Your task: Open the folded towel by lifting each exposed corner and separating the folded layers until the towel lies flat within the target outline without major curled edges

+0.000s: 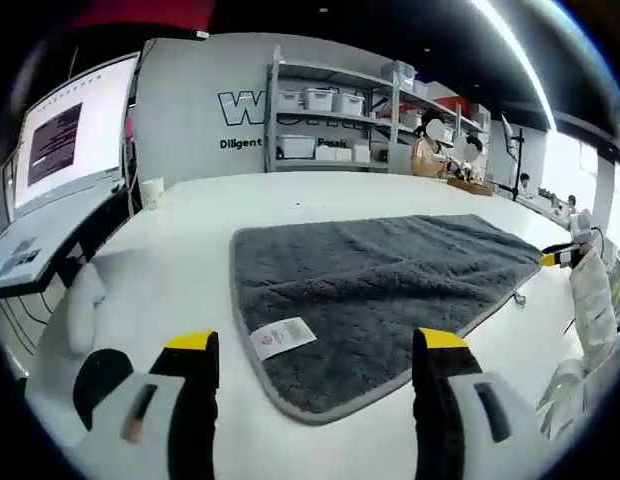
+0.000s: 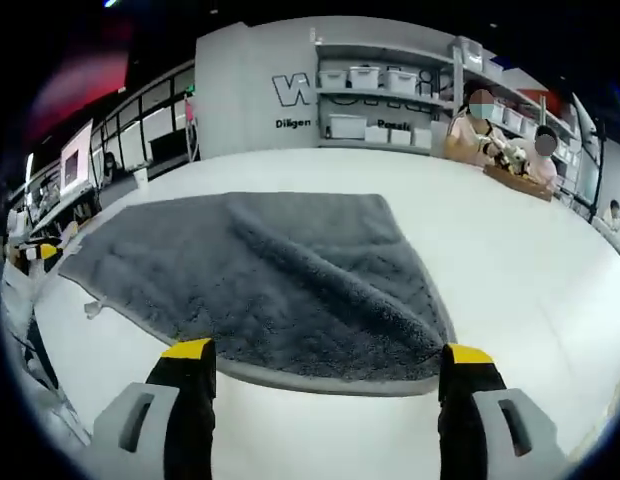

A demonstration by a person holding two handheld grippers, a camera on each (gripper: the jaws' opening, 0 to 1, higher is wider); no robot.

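A dark grey fluffy towel (image 1: 380,285) lies spread on the white table (image 1: 190,250), with a white care label (image 1: 282,337) at its near edge. My left gripper (image 1: 320,350) hovers open just short of that edge, nothing between its jaws. In the right gripper view the same towel (image 2: 260,280) shows a raised fold ridge (image 2: 330,290) running across it. My right gripper (image 2: 325,360) stands open at the towel's near rounded edge, holding nothing. The right gripper (image 1: 565,255) also appears at the towel's far right side in the left gripper view.
A monitor (image 1: 70,135) and a laptop (image 1: 20,255) stand at the table's left. Shelves with white bins (image 1: 320,125) line the back wall. People sit at a far table (image 2: 500,140). A small cup (image 1: 152,190) stands near the monitor.
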